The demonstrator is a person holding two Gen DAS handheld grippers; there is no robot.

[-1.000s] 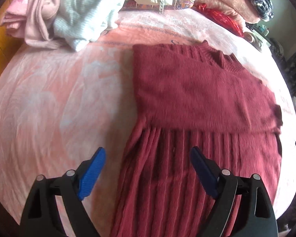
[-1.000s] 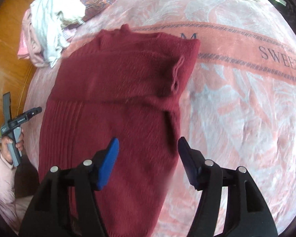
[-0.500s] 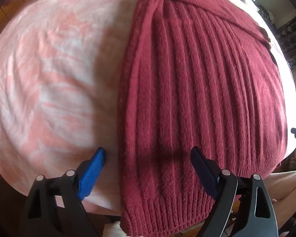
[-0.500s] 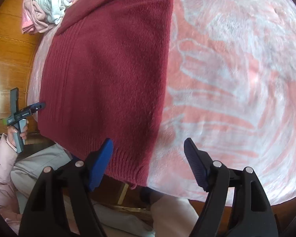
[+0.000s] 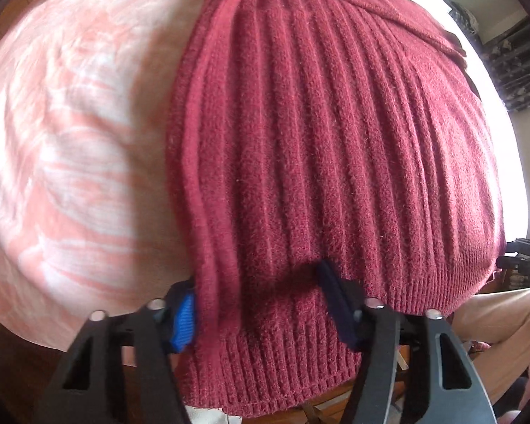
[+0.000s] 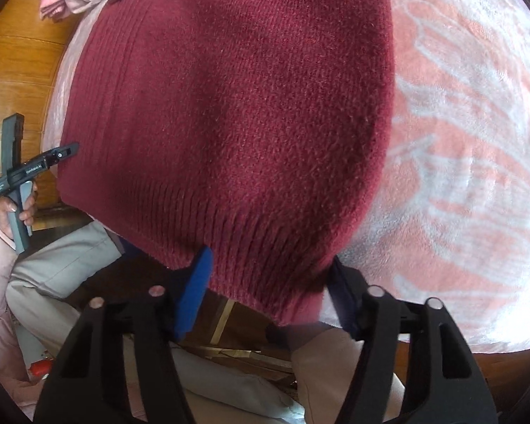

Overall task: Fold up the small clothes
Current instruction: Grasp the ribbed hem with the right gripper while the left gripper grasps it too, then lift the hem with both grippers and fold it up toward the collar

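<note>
**Both grippers closing on the sweater's hem**

Already, in the left wrist view, the left gripper (image 5: 261,304) sits at the near-left corner of the dark red sweater (image 5: 335,141), which lies flat on the pink patterned bedspread (image 5: 70,141) with its ribbed hem hanging over the bed's near edge. Its jaws have just been closing, and the knit is bunched between them: the blue pad (image 5: 185,318) presses against the sweater's folded side edge, and the other pad digs into the ribbing from the right. It looks like a pinch on the hem corner, at a middling width because of the thick fabric.

Over in the right wrist view, the right gripper (image 6: 268,293) straddles the opposite hem corner of the sweater (image 6: 229,106). These jaws have also just been closing, with the hem between them. The left pad touches the knit; the right pad is mostly hidden behind the fabric, so a grip seems likely but is not certain. The person's other hand (image 6: 16,208) with the left gripper shows at the frame's left edge.

To do this well, I would judge that both pinches should catch all layers of the hem, not only the top one, and at matching depth. Lifting both corners together and carrying them evenly toward the collar should keep the fold line straight.
</note>
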